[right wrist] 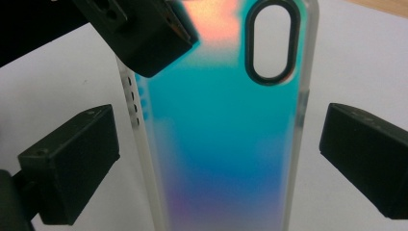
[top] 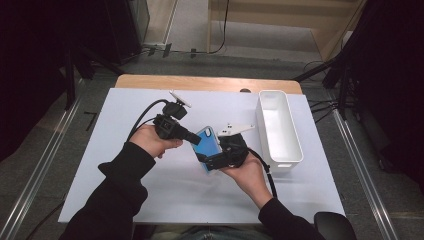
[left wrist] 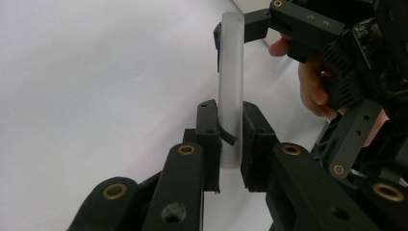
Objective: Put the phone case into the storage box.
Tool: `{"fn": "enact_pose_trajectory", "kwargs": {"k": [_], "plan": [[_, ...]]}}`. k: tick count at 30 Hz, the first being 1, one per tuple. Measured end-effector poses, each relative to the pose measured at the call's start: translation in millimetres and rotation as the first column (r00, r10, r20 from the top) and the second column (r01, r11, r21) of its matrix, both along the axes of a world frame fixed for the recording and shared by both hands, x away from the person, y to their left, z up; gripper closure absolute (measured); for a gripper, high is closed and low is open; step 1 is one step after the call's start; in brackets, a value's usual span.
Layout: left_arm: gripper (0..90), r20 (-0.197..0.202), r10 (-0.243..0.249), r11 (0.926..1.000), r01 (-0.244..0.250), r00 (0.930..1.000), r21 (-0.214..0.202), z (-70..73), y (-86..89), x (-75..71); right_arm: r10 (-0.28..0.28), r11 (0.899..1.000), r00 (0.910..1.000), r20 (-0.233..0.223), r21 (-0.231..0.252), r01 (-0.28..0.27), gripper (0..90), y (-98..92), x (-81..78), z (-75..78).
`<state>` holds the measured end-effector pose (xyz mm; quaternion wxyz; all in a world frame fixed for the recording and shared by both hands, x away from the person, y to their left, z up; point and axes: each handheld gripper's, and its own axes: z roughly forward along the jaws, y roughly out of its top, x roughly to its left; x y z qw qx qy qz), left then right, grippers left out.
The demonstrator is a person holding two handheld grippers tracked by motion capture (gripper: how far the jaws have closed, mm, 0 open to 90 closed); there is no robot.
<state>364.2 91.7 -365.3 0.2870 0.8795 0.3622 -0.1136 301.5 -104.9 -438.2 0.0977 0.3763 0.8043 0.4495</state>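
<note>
From the high view, I hold the phone case point(top: 208, 144) above the white table point(top: 125, 200) near its middle, my left gripper point(top: 194, 138) on it from nine o'clock, my right gripper point(top: 212, 161) under it at six o'clock. The white bin point(top: 295, 150) sits at three o'clock, well apart.

In the left gripper view the case point(left wrist: 231, 86) stands edge-on, a frosted rim rising toward twelve o'clock, and my own pads point(left wrist: 209, 139) are clamped on its lower end from both faces. My right gripper point(left wrist: 308, 29) reaches to its top at one o'clock.

In the right gripper view I see the broad iridescent back point(right wrist: 221, 144) and the camera cutout point(right wrist: 272, 41) at one o'clock, which the edge-on look hides. My right fingers point(right wrist: 72, 163) stand wide at nine and three o'clock, apart from both rims.

I judge the case light, thin, flexible and smooth, likely to bow or slip if squeezed across its width. The stiffer side rims near a corner seem the safest hold.
</note>
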Motion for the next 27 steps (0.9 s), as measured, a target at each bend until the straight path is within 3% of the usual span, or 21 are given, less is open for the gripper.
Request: {"fn": "enact_pose_trajectory", "kwargs": {"k": [12, 19, 25, 27], "plan": [[80.1, -0.006, 0.004, 0.9999, -0.004, 1.0, -0.014, 0.4, -1.0, 0.1, -0.007, 1.0, 0.9999, 0.008, -0.009, 0.007, 0.0, 11.9, 5.9, 3.2], [80.1, -0.013, 0.005, 0.9999, -0.006, 0.9999, -0.014, -0.5, -1.7, 0.0, -0.028, 0.999, 0.9996, 0.005, -0.044, 0.028, 0.0, 17.4, 7.6, 0.2], [80.1, -0.021, 0.016, 0.9995, -0.016, 0.9997, -0.028, -1.6, -1.8, -0.2, -0.028, 0.999, 0.9994, 0.022, -0.032, 0.028, 13.4, 16.0, 6.6, 1.7], [80.1, -0.02, 0.014, 0.9995, -0.015, 0.9997, -0.027, -1.6, -1.8, 0.1, -0.027, 0.999, 0.9992, 0.029, -0.034, 0.028, 13.9, 16.1, 5.5, 2.3]]}}
